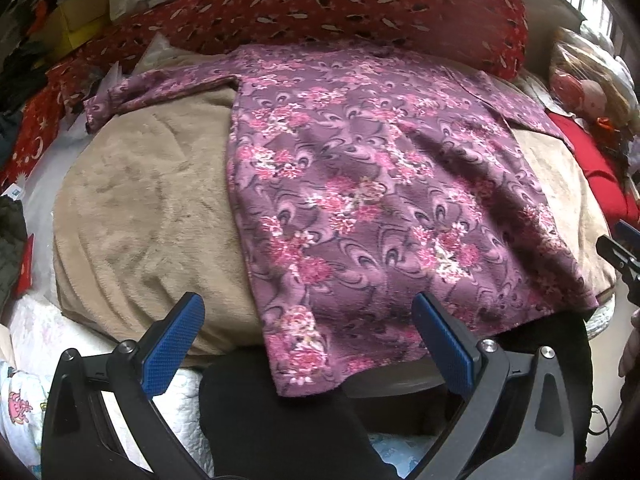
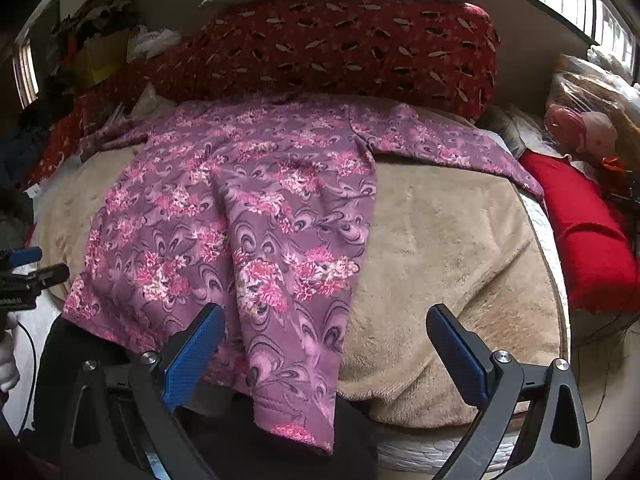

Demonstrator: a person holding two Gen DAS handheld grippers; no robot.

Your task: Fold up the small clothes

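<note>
A purple long-sleeved top with pink flowers [image 1: 360, 184] lies spread flat on a beige fleece blanket [image 1: 140, 208], sleeves out to both sides, hem hanging over the near edge. It also shows in the right wrist view [image 2: 248, 216]. My left gripper [image 1: 308, 312] is open and empty, just above the hem near the top's left corner. My right gripper [image 2: 324, 332] is open and empty over the hem's right side. The right gripper shows at the right edge of the left wrist view [image 1: 620, 252], and the left gripper at the left edge of the right wrist view [image 2: 28, 272].
A long red patterned bolster [image 1: 340, 12] lies behind the top. A red cloth [image 2: 588, 232] and a bagged doll [image 2: 588, 128] sit at the right. Boxes and clutter [image 1: 76, 24] stand at the back left. Dark clothing [image 1: 280, 420] lies below the near edge.
</note>
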